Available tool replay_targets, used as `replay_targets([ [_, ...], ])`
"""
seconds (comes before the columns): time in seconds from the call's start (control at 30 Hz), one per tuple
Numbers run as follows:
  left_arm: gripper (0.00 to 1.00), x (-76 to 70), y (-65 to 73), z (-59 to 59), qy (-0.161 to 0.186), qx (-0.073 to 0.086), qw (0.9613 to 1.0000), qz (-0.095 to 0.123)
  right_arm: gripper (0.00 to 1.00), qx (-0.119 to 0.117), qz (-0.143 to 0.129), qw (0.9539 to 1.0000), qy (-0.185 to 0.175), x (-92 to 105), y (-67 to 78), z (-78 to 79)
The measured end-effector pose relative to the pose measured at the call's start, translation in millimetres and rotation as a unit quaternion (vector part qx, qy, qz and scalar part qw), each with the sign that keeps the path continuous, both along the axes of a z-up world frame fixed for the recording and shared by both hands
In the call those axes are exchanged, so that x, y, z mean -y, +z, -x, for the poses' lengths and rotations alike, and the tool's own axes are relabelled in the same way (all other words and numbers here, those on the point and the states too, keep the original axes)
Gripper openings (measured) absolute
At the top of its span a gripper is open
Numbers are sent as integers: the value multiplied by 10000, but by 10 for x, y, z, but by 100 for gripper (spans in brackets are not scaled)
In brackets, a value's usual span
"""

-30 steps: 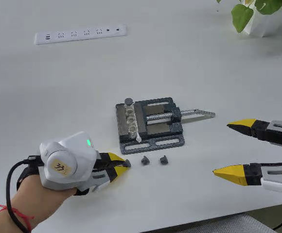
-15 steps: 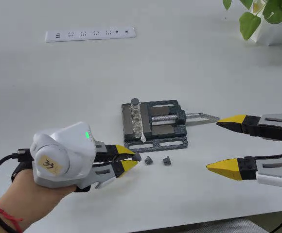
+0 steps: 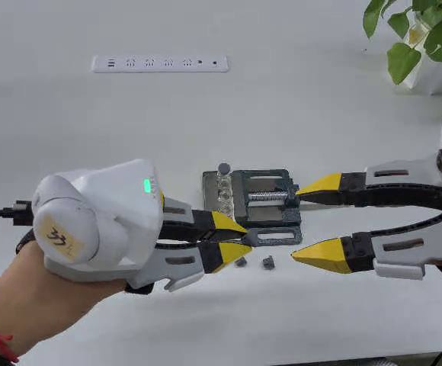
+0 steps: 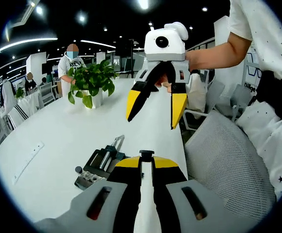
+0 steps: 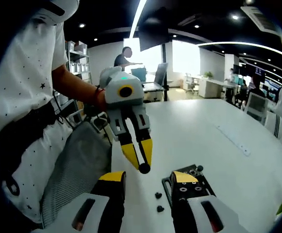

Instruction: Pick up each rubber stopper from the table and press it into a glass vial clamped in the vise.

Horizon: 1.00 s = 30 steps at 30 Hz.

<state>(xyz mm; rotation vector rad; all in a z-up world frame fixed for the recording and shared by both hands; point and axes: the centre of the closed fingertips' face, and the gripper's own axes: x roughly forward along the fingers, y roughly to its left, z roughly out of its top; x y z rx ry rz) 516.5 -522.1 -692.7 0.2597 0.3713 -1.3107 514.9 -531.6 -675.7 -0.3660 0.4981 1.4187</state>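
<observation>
My left gripper (image 3: 245,237) is shut on a dark rubber stopper (image 3: 252,239), held above the table just in front of the vise (image 3: 270,217). In the left gripper view the stopper (image 4: 146,154) sticks out between the closed yellow tips. Glass vials (image 3: 225,194) stand in a row in the vise, and the far one carries a stopper (image 3: 223,168). Two loose stoppers (image 3: 241,261) (image 3: 268,264) lie on the table in front of it. My right gripper (image 3: 306,221) stands open to the right of the vise, facing the left one, with nothing between its fingers.
A white power strip (image 3: 160,63) lies at the far side of the table. A potted plant (image 3: 423,38) stands at the back right. The vise screw handle (image 3: 270,195) points right, toward the right gripper's upper finger. A mesh chair (image 5: 78,170) sits at the table's near edge.
My left gripper has risen off the table with the stopper and moved right, toward the vise. My right gripper has moved left, close to the vise.
</observation>
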Motion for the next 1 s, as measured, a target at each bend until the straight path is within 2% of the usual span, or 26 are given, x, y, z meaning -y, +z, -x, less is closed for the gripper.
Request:
replay_targets([
  [0.2, 4, 43, 91, 31, -112, 49, 9999, 39, 25, 51, 96, 9993, 366, -126, 42, 70],
  [0.4, 4, 55, 112, 71, -187, 21, 9998, 73, 18, 73, 220, 9978, 623, -152, -16, 96],
  [0.6, 4, 48, 133, 71, -178, 3, 9997, 144, 14, 54, 305, 9967, 746, -153, -80, 109],
  [1.0, 4, 38, 129, 75, -195, -16, 9997, 159, 9, 82, 345, 9959, 827, -186, -62, 123],
])
